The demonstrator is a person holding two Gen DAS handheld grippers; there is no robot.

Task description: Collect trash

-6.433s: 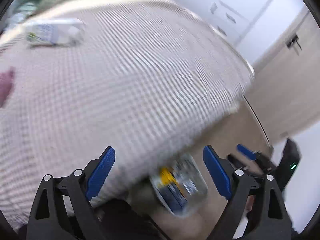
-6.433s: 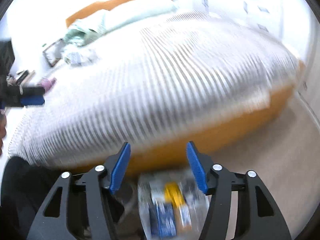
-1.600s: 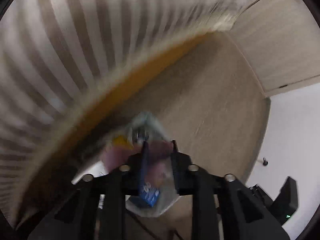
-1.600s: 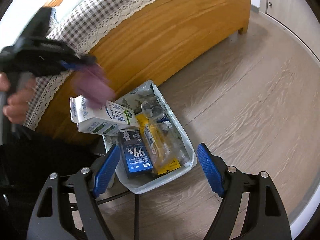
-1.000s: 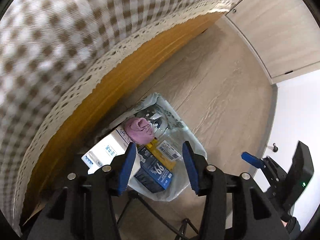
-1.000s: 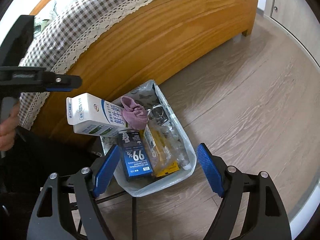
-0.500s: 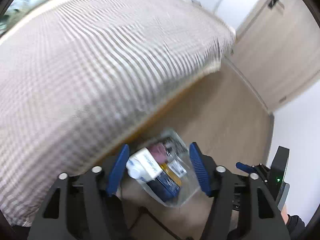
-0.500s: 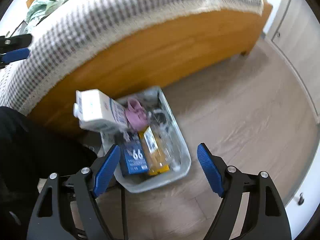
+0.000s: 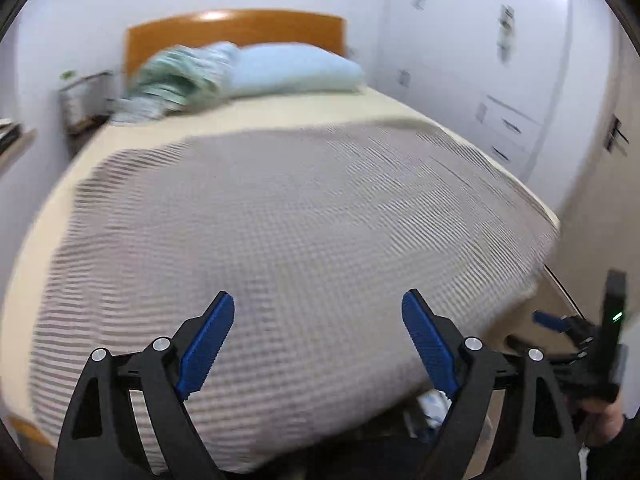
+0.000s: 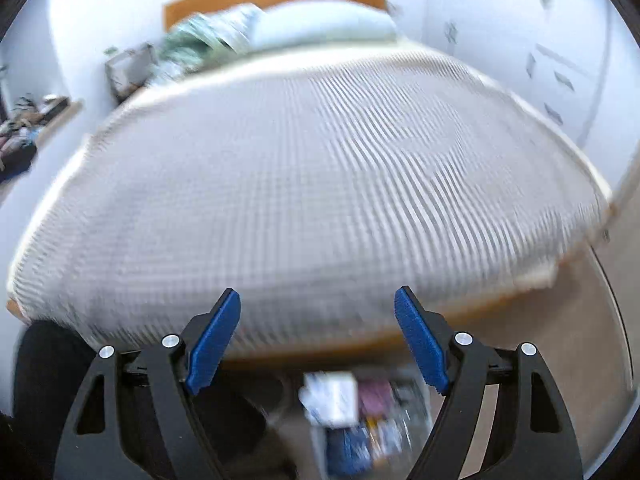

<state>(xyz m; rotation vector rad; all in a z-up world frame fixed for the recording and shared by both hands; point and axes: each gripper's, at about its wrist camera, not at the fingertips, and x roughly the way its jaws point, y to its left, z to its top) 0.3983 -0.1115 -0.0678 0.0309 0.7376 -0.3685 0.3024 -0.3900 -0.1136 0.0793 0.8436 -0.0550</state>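
Now both grippers, left (image 9: 318,338) and right (image 10: 317,334), show spread, empty jaws, the left's just opening; I scan the bed (image 9: 280,220) slowly for trash.

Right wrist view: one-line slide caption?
Open right gripper over checked bedspread; trash bin with milk carton on the floor below, motion-blurred.

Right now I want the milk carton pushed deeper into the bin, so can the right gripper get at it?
Probably yes. The right gripper is open and empty, the milk carton lies uncovered atop the bin just below, with nothing between them, though blur hides detail.
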